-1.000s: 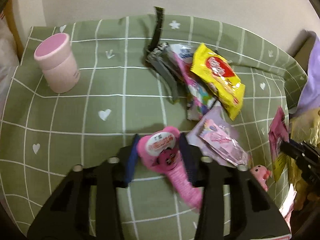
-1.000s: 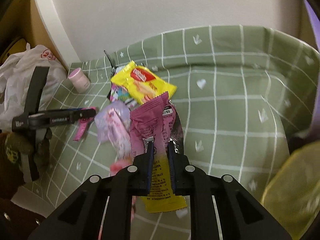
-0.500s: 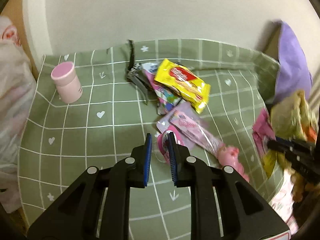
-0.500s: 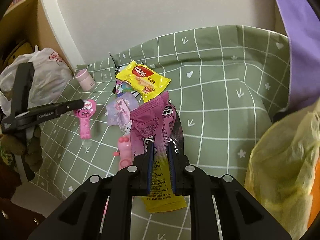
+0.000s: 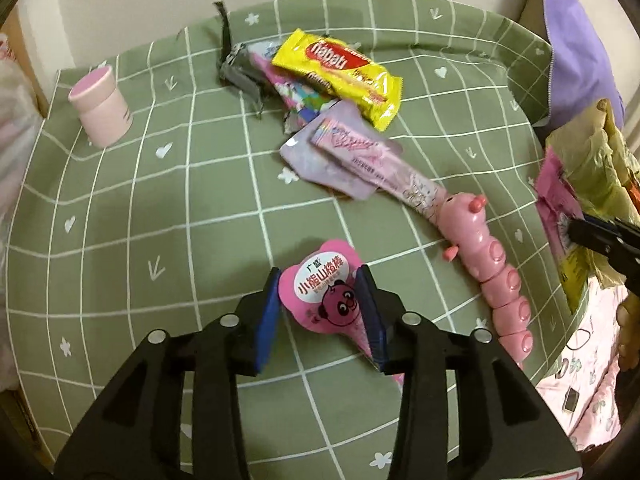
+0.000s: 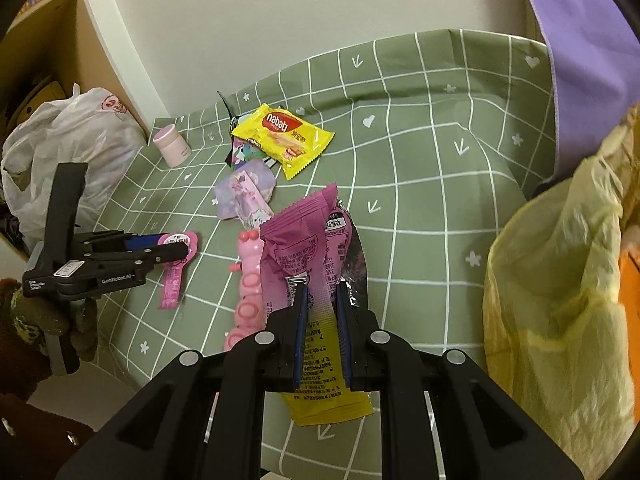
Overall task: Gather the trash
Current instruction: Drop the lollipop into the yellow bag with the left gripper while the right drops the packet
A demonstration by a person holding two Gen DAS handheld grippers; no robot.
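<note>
My left gripper (image 5: 318,286) is open, its jaws on either side of a pink bear-shaped candy wrapper (image 5: 328,294) that lies on the green checked cloth (image 5: 160,208); this wrapper also shows in the right wrist view (image 6: 176,264). My right gripper (image 6: 322,292) is shut on a magenta-and-yellow snack wrapper (image 6: 308,248), held above the cloth beside a yellow trash bag (image 6: 560,280). A yellow Nabati wrapper (image 5: 340,76), a lilac pouch (image 5: 336,156) and a colourful wrapper (image 5: 300,100) lie in a pile further back.
A pink caterpillar toy (image 5: 492,264) lies right of the bear wrapper. A pink lidded cup (image 5: 102,108) stands at the back left. A grey torn wrapper (image 5: 240,72) lies by the pile. A white plastic bag (image 6: 68,140) and a purple cushion (image 5: 576,40) flank the cloth.
My left gripper was shut on the bear wrapper and held it up; it has come down and opened, and the wrapper now lies on the cloth. My right gripper has moved toward the yellow bag.
</note>
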